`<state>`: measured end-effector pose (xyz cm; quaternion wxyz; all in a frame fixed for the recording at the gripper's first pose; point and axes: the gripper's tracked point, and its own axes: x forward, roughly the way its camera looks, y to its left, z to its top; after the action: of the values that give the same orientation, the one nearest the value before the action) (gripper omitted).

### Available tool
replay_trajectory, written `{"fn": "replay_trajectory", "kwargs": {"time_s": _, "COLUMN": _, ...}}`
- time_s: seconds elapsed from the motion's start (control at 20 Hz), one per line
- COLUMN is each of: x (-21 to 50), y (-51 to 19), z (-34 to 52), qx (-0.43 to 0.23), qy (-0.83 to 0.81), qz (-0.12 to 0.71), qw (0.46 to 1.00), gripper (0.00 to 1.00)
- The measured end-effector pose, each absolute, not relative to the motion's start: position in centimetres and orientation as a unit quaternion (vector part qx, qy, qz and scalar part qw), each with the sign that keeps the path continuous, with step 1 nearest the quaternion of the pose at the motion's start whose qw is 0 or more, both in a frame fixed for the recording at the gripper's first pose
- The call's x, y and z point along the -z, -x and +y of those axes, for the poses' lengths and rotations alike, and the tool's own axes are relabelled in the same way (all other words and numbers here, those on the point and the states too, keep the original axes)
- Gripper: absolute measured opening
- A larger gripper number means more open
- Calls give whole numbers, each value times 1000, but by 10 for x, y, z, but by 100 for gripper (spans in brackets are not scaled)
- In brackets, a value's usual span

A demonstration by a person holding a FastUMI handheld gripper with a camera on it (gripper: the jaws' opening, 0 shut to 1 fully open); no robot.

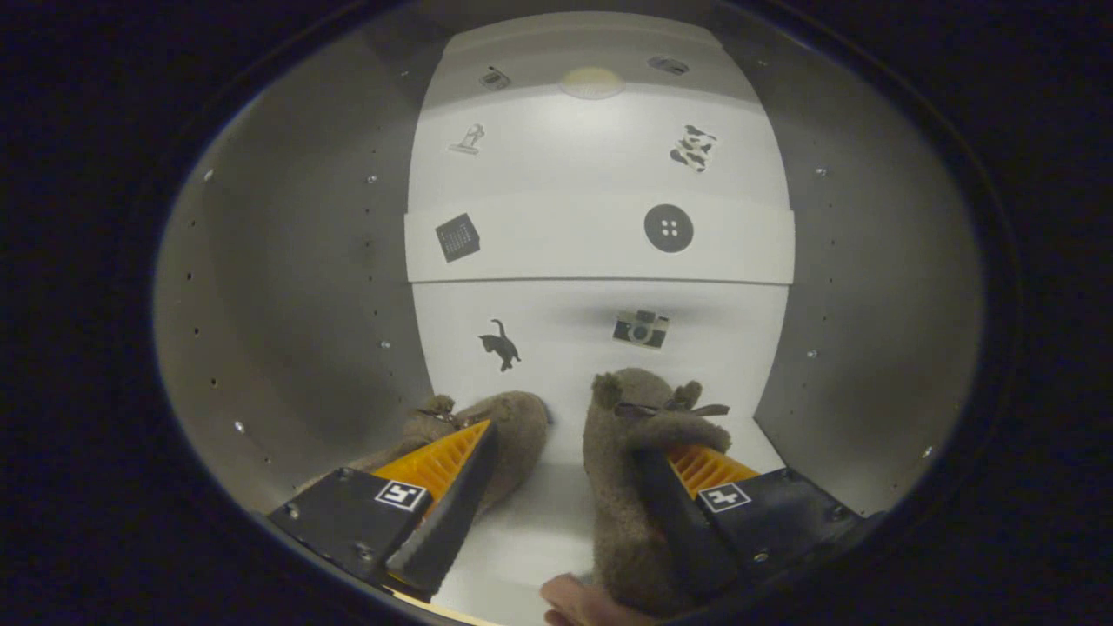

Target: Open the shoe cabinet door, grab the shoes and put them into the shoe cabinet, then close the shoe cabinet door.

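The shoe cabinet (287,287) is all around the tongs (565,513) now, so its door must be open already and the tongs are reaching inside it. It is the biggest thing here, with grey side walls dotted with small peg holes and a white back wall (600,156) that has little stickers on it. A white shelf edge (600,252) runs across the middle of the back, with a dark button sticker (669,228) and a dark square sticker (457,237) on it. Lower down there is a black cat sticker (500,343) and a small camera sticker (641,329). The shoes (630,487) are next in size. They are two fuzzy brown slippers with little bows on top, and they rest on the white floor of the cabinet, side by side with a gap between them. I think they are down there because this is the spot where they belong, so the putting-in step looks almost done. The tongs are spread wide apart and are not squeezing anything. One finger lies over the left slipper and the other finger lies over the right slipper, so the shoes peek out just ahead of the fingertips, and the bare white floor shows between the two fingers. It looks like the tongs are letting go. Closing the door is still left to do.
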<state>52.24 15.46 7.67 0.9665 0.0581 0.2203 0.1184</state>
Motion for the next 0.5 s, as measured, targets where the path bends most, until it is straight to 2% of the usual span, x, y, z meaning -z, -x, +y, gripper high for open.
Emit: {"fn": "replay_trajectory", "kwargs": {"time_s": 0.5, "x": -85, "y": -487, "z": 141, "qx": -98, "qy": -20, "qz": 248, "qw": 964, "gripper": 97}}
